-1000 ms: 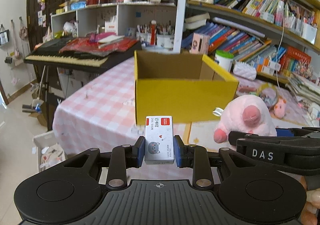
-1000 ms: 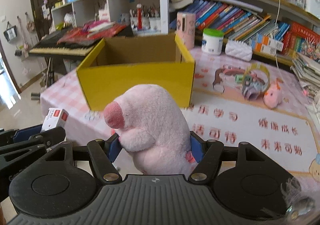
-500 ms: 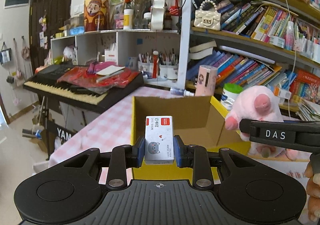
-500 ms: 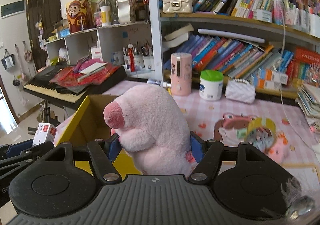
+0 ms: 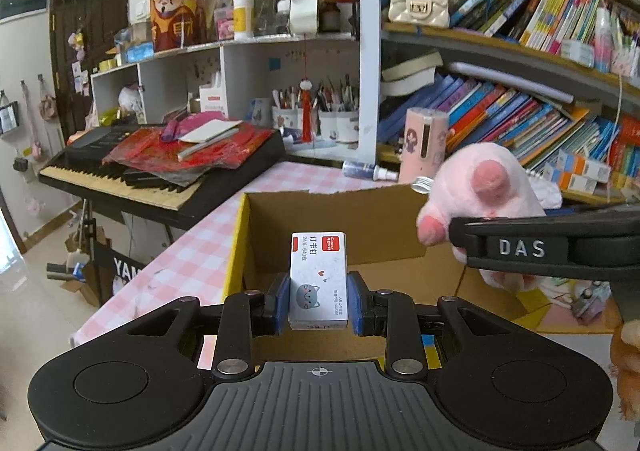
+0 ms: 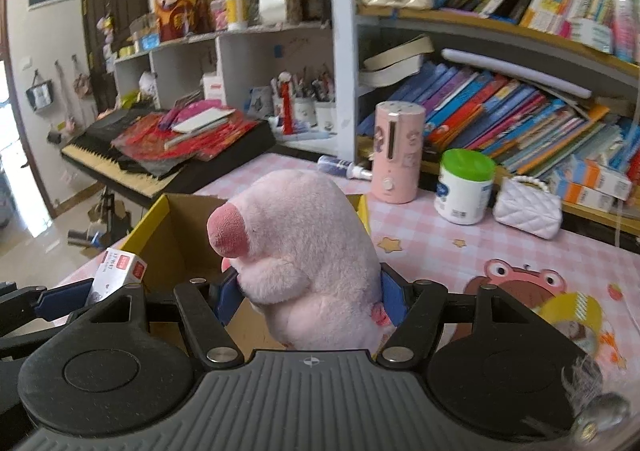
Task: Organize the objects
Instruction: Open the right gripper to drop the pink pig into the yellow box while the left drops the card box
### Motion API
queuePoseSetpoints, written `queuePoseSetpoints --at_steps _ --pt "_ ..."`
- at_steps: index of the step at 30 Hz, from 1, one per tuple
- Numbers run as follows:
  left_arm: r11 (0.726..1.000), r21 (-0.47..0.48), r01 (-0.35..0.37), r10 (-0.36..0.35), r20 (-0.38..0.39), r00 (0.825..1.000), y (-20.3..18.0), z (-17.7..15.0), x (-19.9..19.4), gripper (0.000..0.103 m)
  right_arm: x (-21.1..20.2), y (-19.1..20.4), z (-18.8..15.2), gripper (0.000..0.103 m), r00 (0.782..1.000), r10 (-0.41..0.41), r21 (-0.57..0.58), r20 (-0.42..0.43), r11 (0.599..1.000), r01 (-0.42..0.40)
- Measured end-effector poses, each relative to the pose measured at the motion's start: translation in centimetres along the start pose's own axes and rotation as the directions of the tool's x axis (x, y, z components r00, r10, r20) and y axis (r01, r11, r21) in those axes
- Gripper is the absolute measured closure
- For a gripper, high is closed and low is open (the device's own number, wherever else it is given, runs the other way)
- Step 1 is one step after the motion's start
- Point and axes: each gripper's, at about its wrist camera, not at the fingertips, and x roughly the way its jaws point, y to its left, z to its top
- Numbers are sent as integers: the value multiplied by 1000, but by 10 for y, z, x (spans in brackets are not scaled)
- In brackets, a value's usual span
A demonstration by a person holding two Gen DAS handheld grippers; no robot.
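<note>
Staple box: the small white box with a red label and a grey cat face (image 5: 318,279) stands upright between the blue pads of the left gripper (image 5: 319,305), held above the open box.
Left jaws: drawn narrow, both pads pressed on the sides of the staple box.
Plush toy: the pink plush with a darker pink snout (image 6: 308,255) sits in the right gripper (image 6: 308,301), over the right part of the open box.
Right jaws: spread fairly wide, their blue pads sunk into the plush on both sides.
Open box: the yellow cardboard box with a brown inside (image 5: 376,227) stands on the tabletop below both grippers, top open; what lies on its floor cannot be told.
Tabletop: pink-and-white checked cloth (image 6: 424,227), with a cartoon mat at the right.
Near the box: a pink cylinder (image 6: 398,153), a white jar with a green lid (image 6: 464,187) and a white quilted purse (image 6: 526,211) stand behind it on the tabletop.
Background: a black keyboard with red papers on it (image 5: 160,167) at the left, bookshelves (image 6: 520,107) at the right.
</note>
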Motion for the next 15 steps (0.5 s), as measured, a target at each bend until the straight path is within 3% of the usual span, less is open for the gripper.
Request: queuePoseSetpoints --at_steps 5,15 --pt "999 30 -25 27 -53 998 -7 -4 23 75 31 2 3 37 996 47 -64 -73 997 -52" --pt "997 50 -64 70 -147 987 -13 -10 53 75 78 12 -6 36 966 108 -159 -233 976 -148"
